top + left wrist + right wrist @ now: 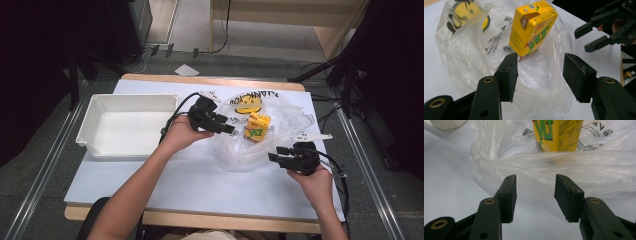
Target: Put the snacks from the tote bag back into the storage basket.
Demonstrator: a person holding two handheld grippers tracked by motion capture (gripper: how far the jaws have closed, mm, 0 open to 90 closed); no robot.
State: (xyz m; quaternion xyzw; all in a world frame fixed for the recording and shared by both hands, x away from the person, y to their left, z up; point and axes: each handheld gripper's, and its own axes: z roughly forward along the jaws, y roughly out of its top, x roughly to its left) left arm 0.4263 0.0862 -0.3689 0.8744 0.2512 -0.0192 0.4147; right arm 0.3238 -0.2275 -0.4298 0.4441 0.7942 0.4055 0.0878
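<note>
The yellow drink carton (pixel 257 127) stands upright on the crumpled clear plastic bag (pixel 260 145), toward the far right part of the counter (pixel 200 175), well short of its right edge. It seems to sit on or in the bag's folds; whether film still covers it I cannot tell.

The left gripper (pixel 539 70) points at the carton's lower corner with its fingers (pixel 507 75) released; the near finger sits just beside the carton, and nothing is grasped. The right gripper (pixel 535 195) hovers at the bag's near edge, fingers (pixel 567 196) released and spread, with only loose film ahead of them.

The white tray (pixel 90 122) at the far left corner holds nothing. By my reading, the carton has yet to be gripped and lifted out, so the work is at an early stage.
</note>
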